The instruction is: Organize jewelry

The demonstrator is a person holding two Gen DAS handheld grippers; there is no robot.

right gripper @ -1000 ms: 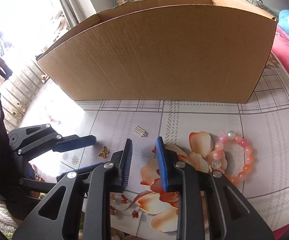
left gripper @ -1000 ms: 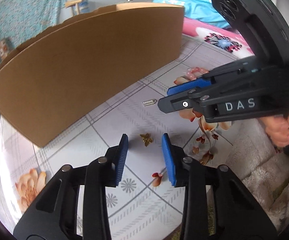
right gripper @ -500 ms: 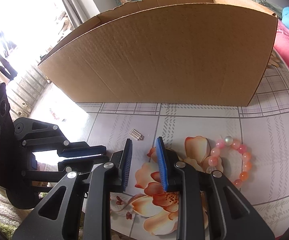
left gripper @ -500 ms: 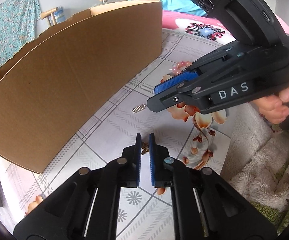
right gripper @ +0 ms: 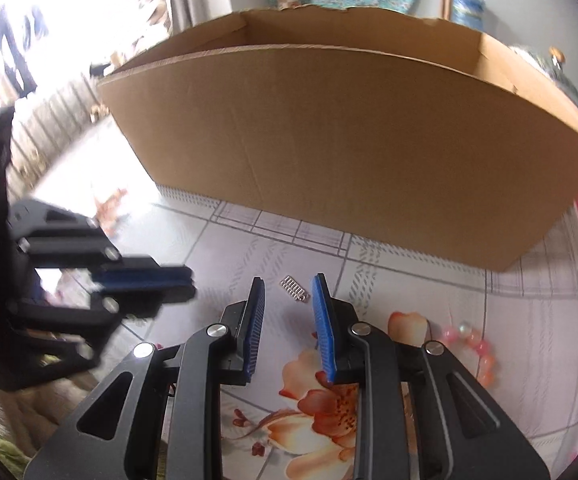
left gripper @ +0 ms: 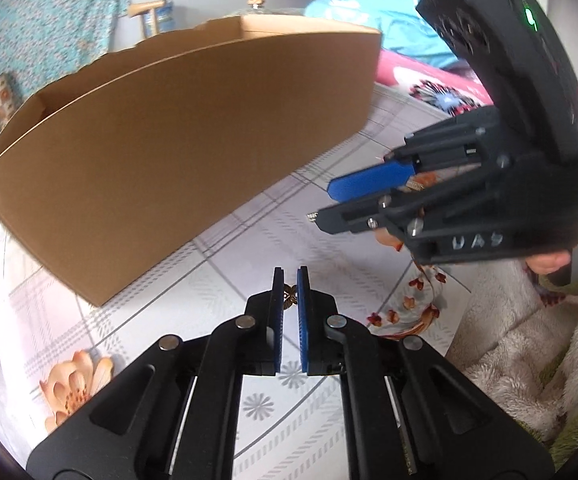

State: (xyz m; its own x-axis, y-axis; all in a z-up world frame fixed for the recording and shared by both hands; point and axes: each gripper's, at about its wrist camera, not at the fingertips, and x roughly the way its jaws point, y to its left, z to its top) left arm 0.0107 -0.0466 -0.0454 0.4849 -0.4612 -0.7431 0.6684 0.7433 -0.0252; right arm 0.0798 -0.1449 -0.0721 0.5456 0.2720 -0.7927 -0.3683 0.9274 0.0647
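My left gripper point(left gripper: 289, 280) is shut on a small gold butterfly charm point(left gripper: 289, 295) and holds it above the floral tablecloth; it also shows at the left of the right wrist view point(right gripper: 185, 280). My right gripper point(right gripper: 287, 286) is open, its tips on either side of a small silver clasp point(right gripper: 295, 288) lying on the cloth. The right gripper appears in the left wrist view point(left gripper: 325, 208), with the clasp's end point(left gripper: 311, 217) at its tip. A pink bead bracelet point(right gripper: 477, 346) lies to the right. A large open cardboard box point(right gripper: 349, 152) stands behind.
The box wall point(left gripper: 169, 152) runs across the back of the table. A fluffy white blanket point(left gripper: 529, 360) lies off the table's right edge. A pink floral cushion point(left gripper: 441, 96) sits at the far right.
My left gripper closed on the butterfly charm and lifted it off the cloth. My right gripper moved forward so the silver clasp now sits between its open fingers.
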